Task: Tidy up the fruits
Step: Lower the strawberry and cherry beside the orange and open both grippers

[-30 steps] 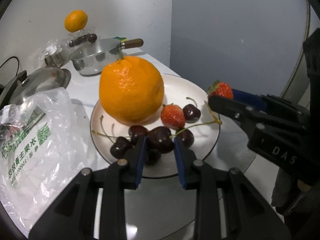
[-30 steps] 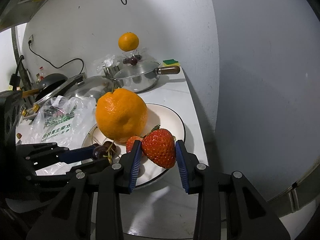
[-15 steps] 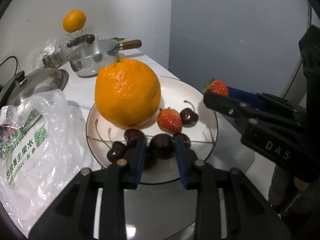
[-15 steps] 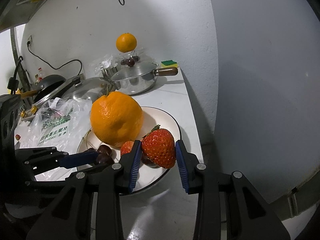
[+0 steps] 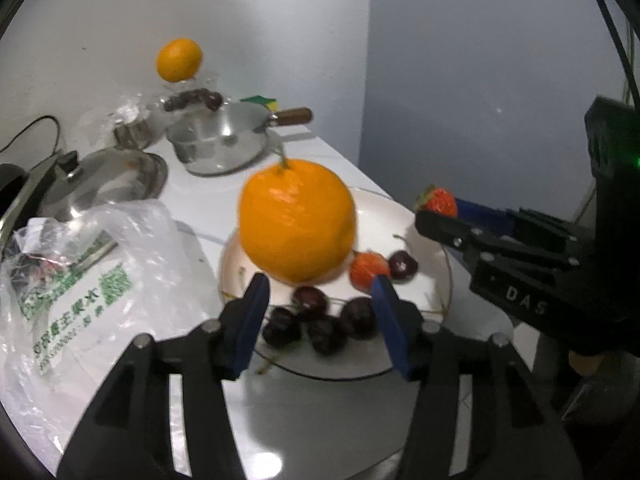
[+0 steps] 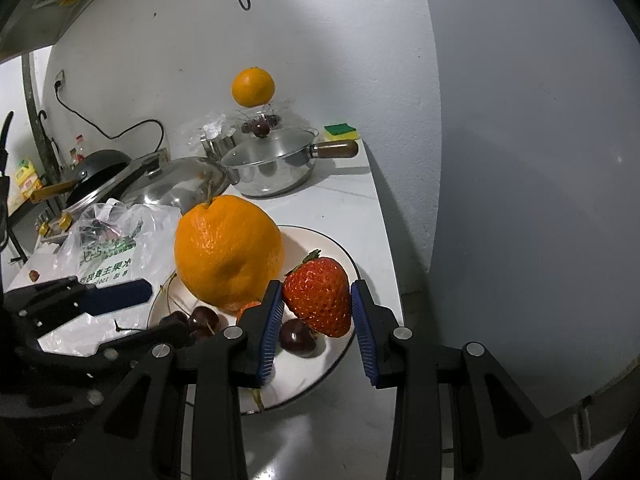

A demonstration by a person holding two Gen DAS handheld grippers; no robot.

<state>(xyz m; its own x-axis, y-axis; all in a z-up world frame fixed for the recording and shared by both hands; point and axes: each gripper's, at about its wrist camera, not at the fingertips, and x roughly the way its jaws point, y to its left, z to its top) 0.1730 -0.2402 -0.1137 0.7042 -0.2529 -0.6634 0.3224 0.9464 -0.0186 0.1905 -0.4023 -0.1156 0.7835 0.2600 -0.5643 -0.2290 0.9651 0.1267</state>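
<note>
A white plate (image 5: pixel 442 254) holds a big orange (image 5: pixel 298 220), a small strawberry (image 5: pixel 368 270) and several dark cherries (image 5: pixel 316 320). My left gripper (image 5: pixel 322 314) hovers over the plate's near side. Its jaws are opening, and the cherries lie loose on the plate beneath the gap, untouched by the pads. My right gripper (image 6: pixel 318 310) is shut on a large strawberry (image 6: pixel 318 296), held above the plate's (image 6: pixel 354 266) right rim beside the orange (image 6: pixel 228 252). From the left wrist view that strawberry (image 5: pixel 438 202) shows at the tip of the right gripper (image 5: pixel 440 220).
A printed plastic bag (image 5: pixel 92 280) lies left of the plate. Behind stand a steel pot with a wooden handle (image 6: pixel 276 168), a steel lid (image 6: pixel 176 186), a sponge (image 6: pixel 340 132) and a small orange (image 6: pixel 253 88) on a clear container. A wall closes the counter's right edge.
My left gripper's jaws have spread apart off the cherry they pinched, leaving it on the plate, and the gripper rose a little. The right gripper still holds its strawberry in place.
</note>
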